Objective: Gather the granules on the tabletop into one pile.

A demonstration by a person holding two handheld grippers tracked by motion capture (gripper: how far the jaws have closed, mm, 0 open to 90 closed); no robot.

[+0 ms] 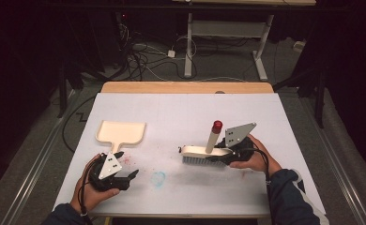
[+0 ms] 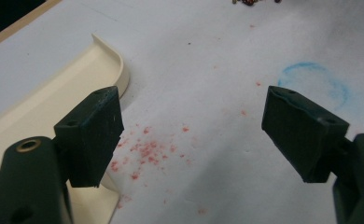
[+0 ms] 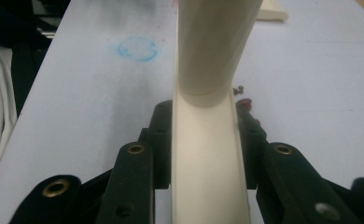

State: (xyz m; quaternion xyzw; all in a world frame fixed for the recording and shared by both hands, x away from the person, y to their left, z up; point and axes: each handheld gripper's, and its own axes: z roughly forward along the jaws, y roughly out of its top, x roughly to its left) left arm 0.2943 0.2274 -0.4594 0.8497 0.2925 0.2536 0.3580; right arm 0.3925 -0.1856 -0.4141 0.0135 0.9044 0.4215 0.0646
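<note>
My right gripper [image 1: 225, 154] pinches the brush [image 1: 204, 153] by its cream back, bristles on the table, handle rising just ahead of the jaws. My left gripper [image 1: 125, 174] hangs spread and empty, the dustpan [image 1: 121, 133] just beyond its left jaw, red crumbs [image 2: 145, 151] between the jaws. I'd sweep low and steady toward the pan — holding it down first. The bristles hide under the brush back — contact is hard to judge.

Lit table, dark room around it

In the high view the white table [image 1: 181, 117] takes even overhead light while the surroundings sink into black; shadows are soft. In the right gripper view the cream brush [image 3: 208, 140] is close and blurred; the left gripper view looks soft and grainy
</note>
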